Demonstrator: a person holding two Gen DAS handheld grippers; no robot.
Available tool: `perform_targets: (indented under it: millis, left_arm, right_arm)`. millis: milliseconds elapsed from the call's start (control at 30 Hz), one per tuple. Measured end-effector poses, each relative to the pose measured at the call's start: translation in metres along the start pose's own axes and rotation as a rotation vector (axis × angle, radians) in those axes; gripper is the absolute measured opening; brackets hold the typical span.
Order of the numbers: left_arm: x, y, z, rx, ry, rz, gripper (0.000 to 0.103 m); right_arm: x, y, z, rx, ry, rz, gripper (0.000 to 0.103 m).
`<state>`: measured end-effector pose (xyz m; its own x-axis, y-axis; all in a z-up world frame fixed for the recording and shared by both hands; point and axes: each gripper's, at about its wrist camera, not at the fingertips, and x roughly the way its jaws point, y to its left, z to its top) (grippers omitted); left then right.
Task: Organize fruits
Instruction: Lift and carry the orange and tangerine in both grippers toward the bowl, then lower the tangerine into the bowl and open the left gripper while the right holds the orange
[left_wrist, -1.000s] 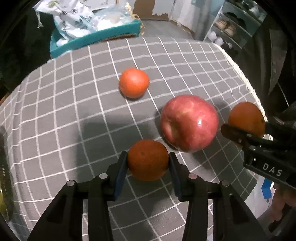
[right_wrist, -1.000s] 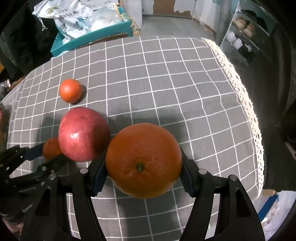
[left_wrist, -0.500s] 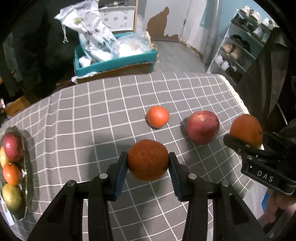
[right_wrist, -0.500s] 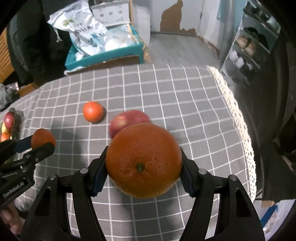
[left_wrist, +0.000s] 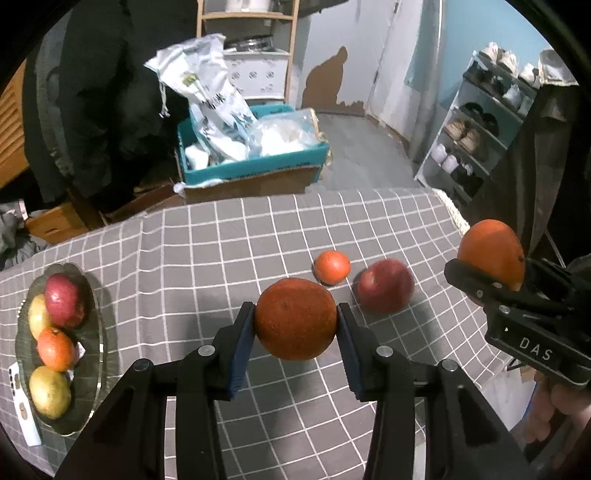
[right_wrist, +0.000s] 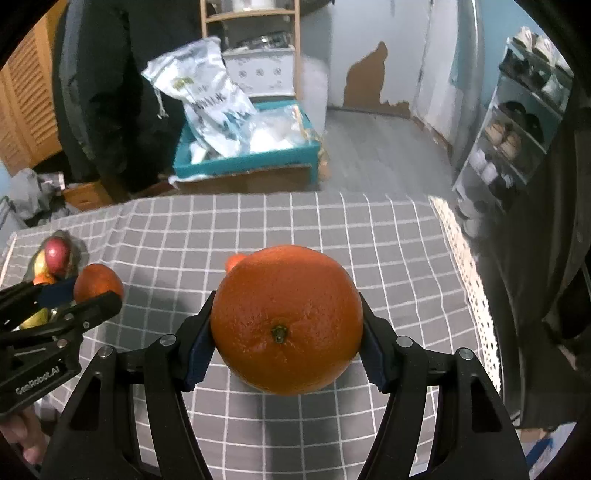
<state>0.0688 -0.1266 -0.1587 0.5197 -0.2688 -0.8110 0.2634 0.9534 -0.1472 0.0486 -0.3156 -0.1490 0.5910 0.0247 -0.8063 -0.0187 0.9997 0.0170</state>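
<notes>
At the bottom centre of each wrist view: a claw with a fruit pinched between its two blue pads.
Left claw (left_wrist: 295, 325): closed on a dark orange (left_wrist: 295, 318), pads pressed to both its sides, held above the worktop (left_wrist: 207, 251).
Right claw (right_wrist: 286, 332): closed on a big orange (right_wrist: 286, 319), stem end facing the camera, also held off the cloth.
Right claw from the left view: at the right edge of the frame, the big orange (left_wrist: 491, 253) sticking up out of it.
Left claw from the right view: at the left edge of the frame, the dark orange (right_wrist: 98, 282) at its tip.
Small orange (left_wrist: 331, 267): lying on the checked cloth just above the left claw, centre of the frame.
Red apple (left_wrist: 386, 290): on the cloth just right of the small orange, close beside it; whether they touch I cannot tell.
Glass dish (left_wrist: 94, 343): at the left edge of the left view, on the cloth, well apart from the loose fruit.
In the dish: a red apple on top, a yellow fruit beside it, an orange in the middle, a yellow-green fruit lowest.
White phone (left_wrist: 24, 406): flat at the dish's lower left rim.
Blue box (left_wrist: 255, 166): upper centre, beyond the worktop's far edge, with white bags in it.
Shoe rack (left_wrist: 480, 147): upper right.
</notes>
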Motion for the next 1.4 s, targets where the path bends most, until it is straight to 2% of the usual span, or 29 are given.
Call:
perform_targets:
  millis: [400,667,1033,1400]
  left_arm:
    - [-0.044,0.012,0.009,0.001,-0.093,0.004,0.044]
    - [-0.06,0.02,0.01,-0.005,-0.124,0.005,0.044]
    - [-0.075,0.048,0.01,-0.049,-0.15,0.031,0.044]
    - [-0.088,0.091,0.0,-0.125,-0.165,0.074,0.044]
  right_arm:
    - [-0.034,0.013,0.014,-0.018,-0.096,0.025,0.067]
    - [-0.05,0.031,0.022,-0.05,-0.137,0.045,0.067]
    - [-0.054,0.068,0.033,-0.106,-0.154,0.085,0.067]
    - [-0.045,0.12,0.045,-0.167,-0.142,0.152,0.067]
